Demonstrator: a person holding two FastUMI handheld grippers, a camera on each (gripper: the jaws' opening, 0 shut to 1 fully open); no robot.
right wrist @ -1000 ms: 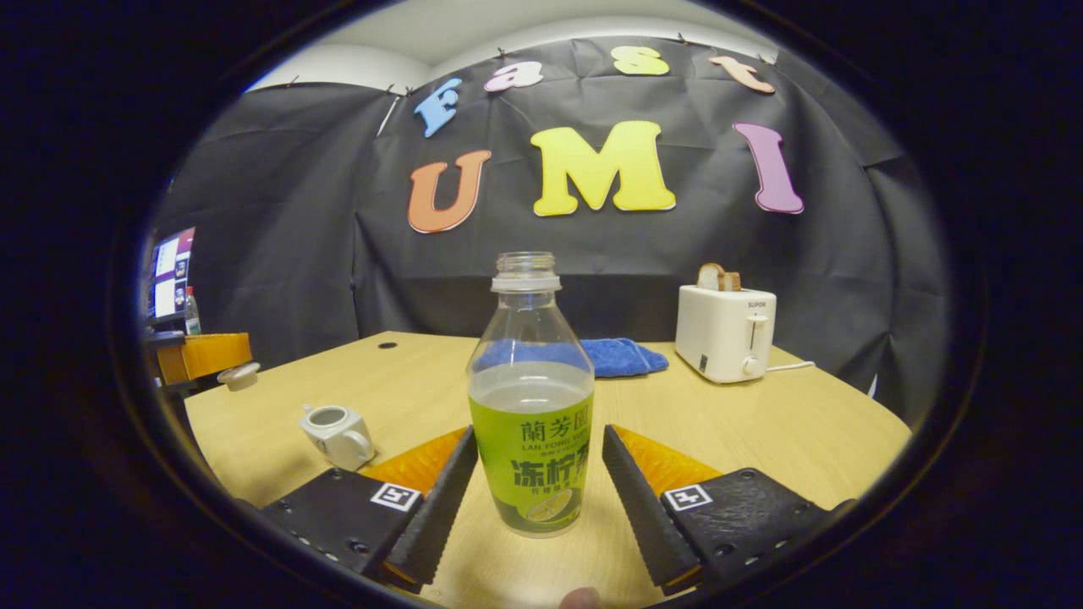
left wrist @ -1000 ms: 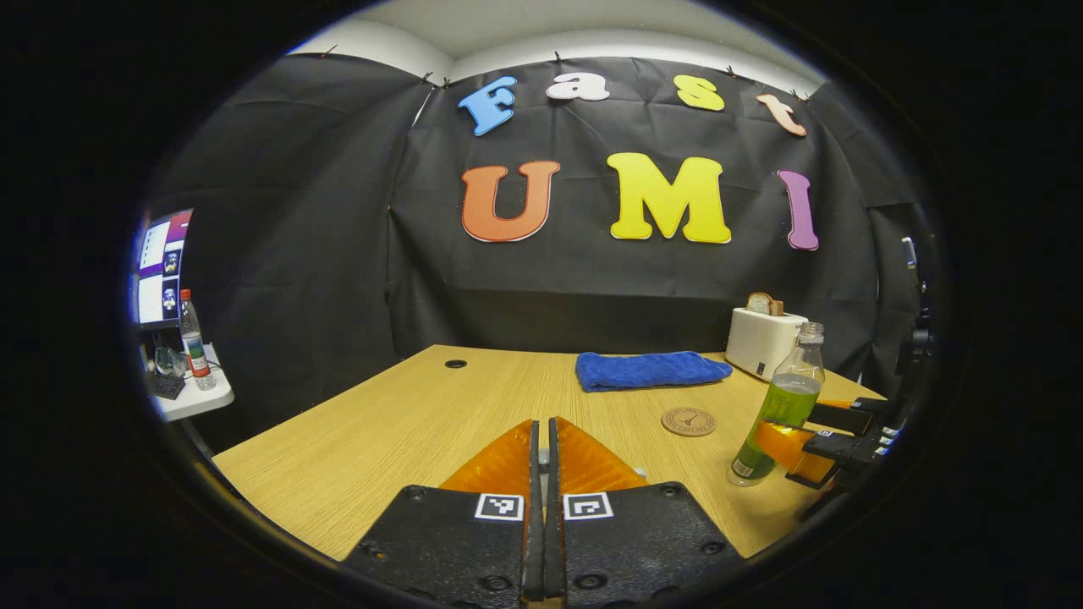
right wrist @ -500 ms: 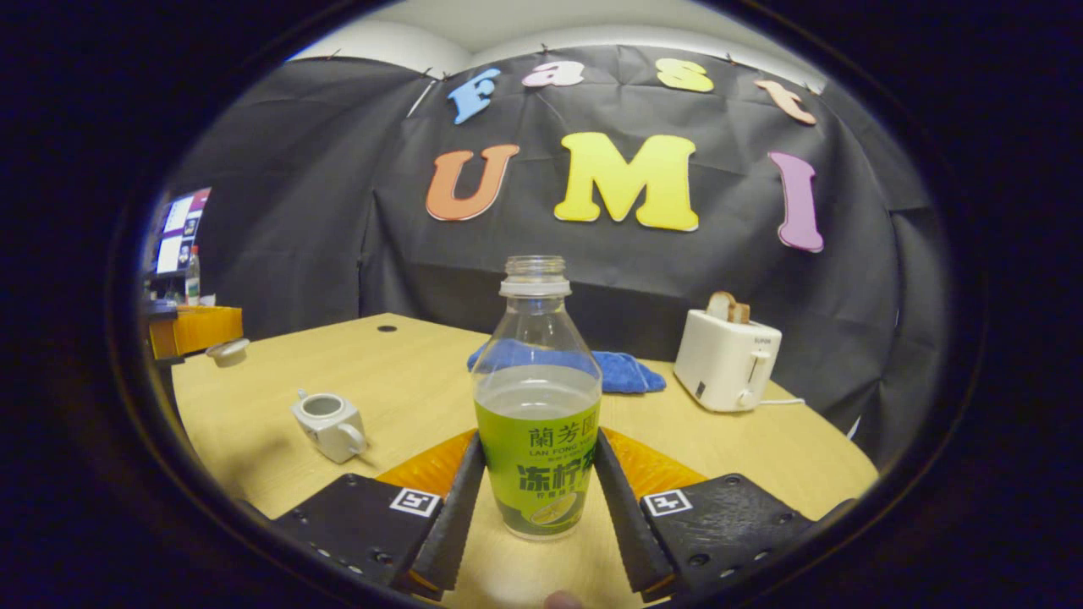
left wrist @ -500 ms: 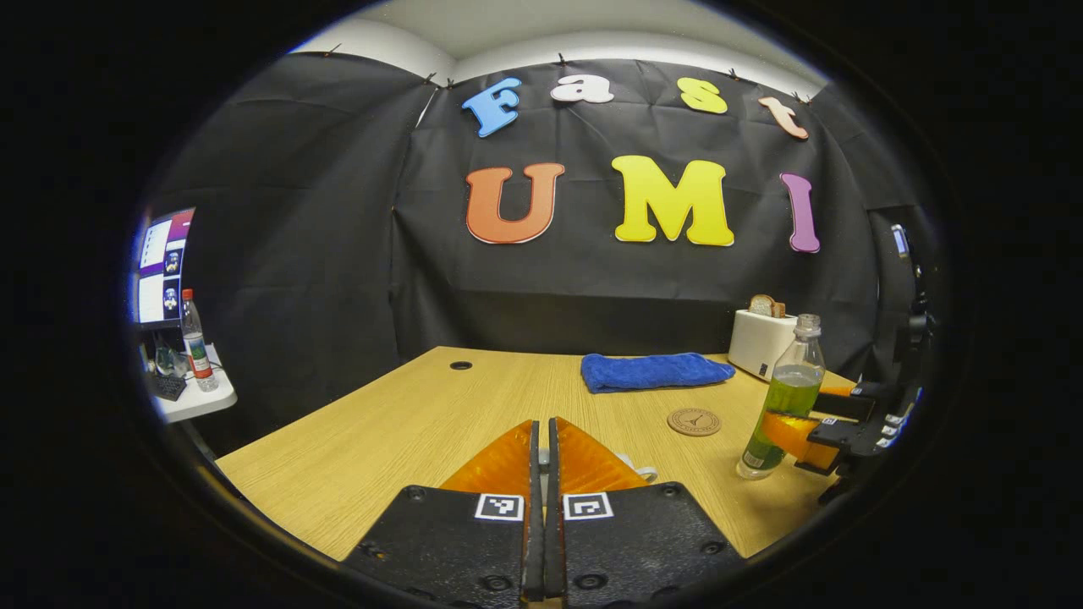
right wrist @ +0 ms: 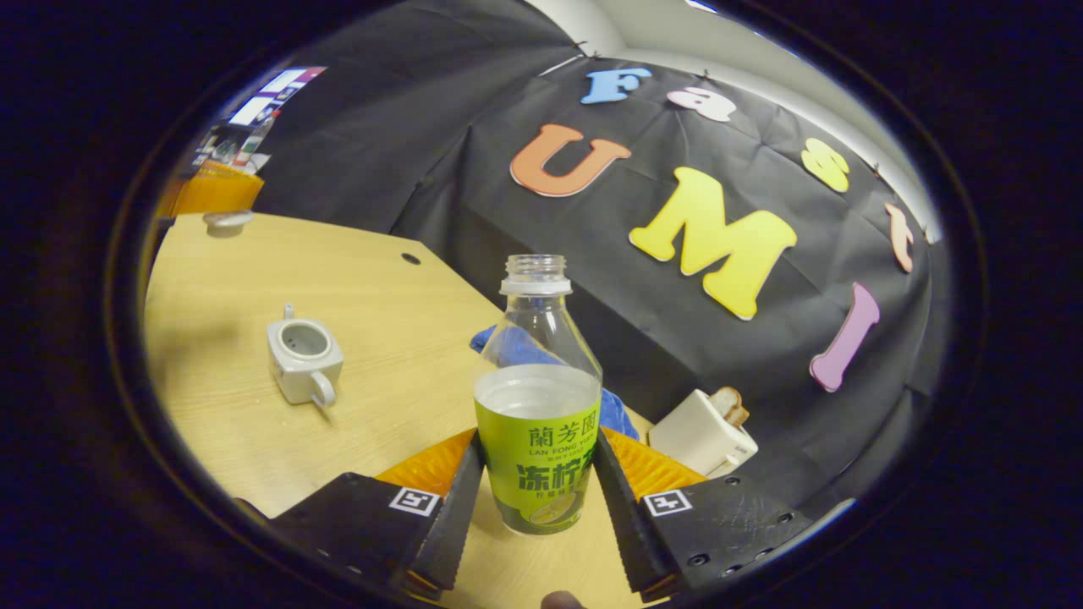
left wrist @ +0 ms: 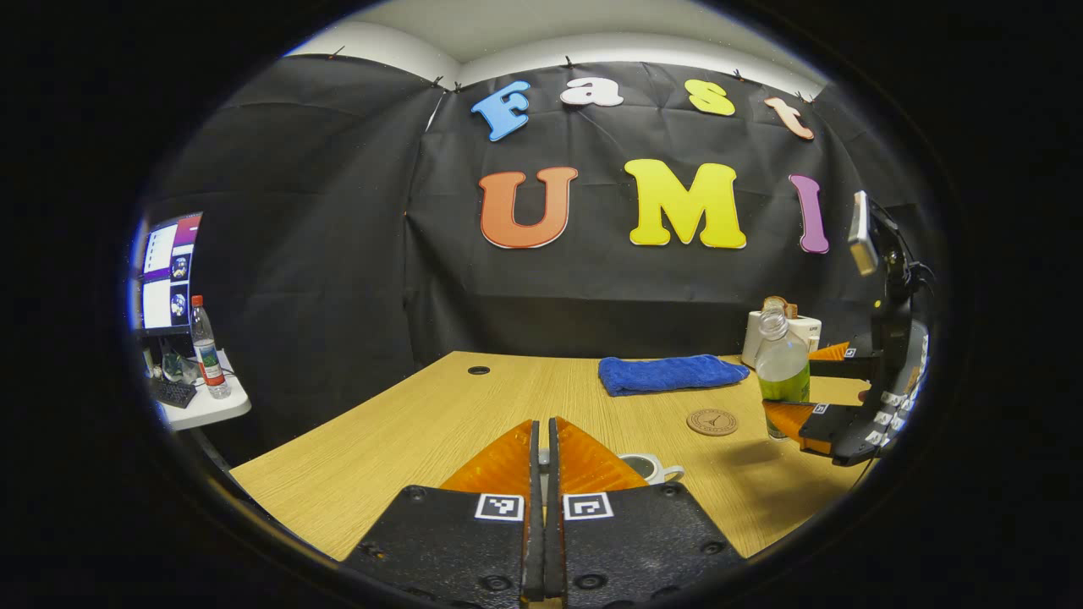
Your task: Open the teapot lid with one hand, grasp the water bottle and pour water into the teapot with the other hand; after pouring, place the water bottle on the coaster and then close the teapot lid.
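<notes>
Gripping the uncapped water bottle [right wrist: 536, 414] by its green label, both fingers [right wrist: 452, 499] of the right gripper [right wrist: 535, 507] pressing its sides and holding it above the bench [right wrist: 398, 338], view tilted. Showing clear liquid up to the label's top edge, neck empty. Sitting open-mouthed on the bench to the bottle's left, the small white teapot [right wrist: 302, 359], handle turned toward the camera. Hovering higher at the bench's far left corner, the left gripper [right wrist: 211, 193] carrying the teapot lid [right wrist: 226, 222]. In the left gripper view, pressing together along their whole length, the left fingers [left wrist: 584, 461], the lid hidden behind them and the teapot [left wrist: 647, 467] peeking out just right of them. Lying beyond, the round coaster [left wrist: 711, 421], near the bottle [left wrist: 782, 372] held by the right gripper [left wrist: 812, 389]. Resting farther back, a blue towel [left wrist: 673, 373] and a white toaster [right wrist: 700, 431].
</notes>
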